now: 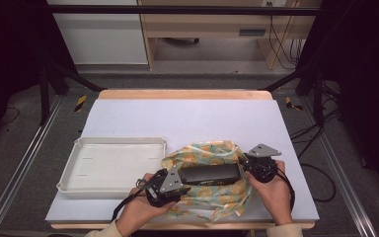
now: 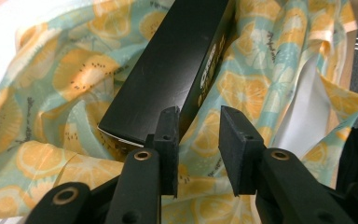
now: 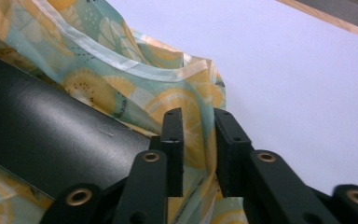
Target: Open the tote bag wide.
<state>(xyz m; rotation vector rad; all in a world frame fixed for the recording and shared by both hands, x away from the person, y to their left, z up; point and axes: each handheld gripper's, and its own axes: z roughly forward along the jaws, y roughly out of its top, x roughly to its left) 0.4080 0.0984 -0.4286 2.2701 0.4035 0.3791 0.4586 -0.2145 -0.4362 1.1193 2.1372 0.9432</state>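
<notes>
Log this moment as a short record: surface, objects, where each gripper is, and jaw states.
surface: white mat on a wooden table
cloth: lemon-print cloth, crumpled, near the front edge
box: long black box lying on the cloth
tray: white tray, empty, left of the cloth
left gripper: at the box's left end, jaws apart, nothing between them
right gripper: at the box's right end, jaws narrowly apart around a fold of the cloth

The black box [image 2: 177, 70] runs off the top edge in the left gripper view, and its side lettering is too blurred to read. The fruit-print cloth [image 3: 135, 88] covers the box's right end, and hides what the right gripper [image 3: 198, 135] pinches.
</notes>
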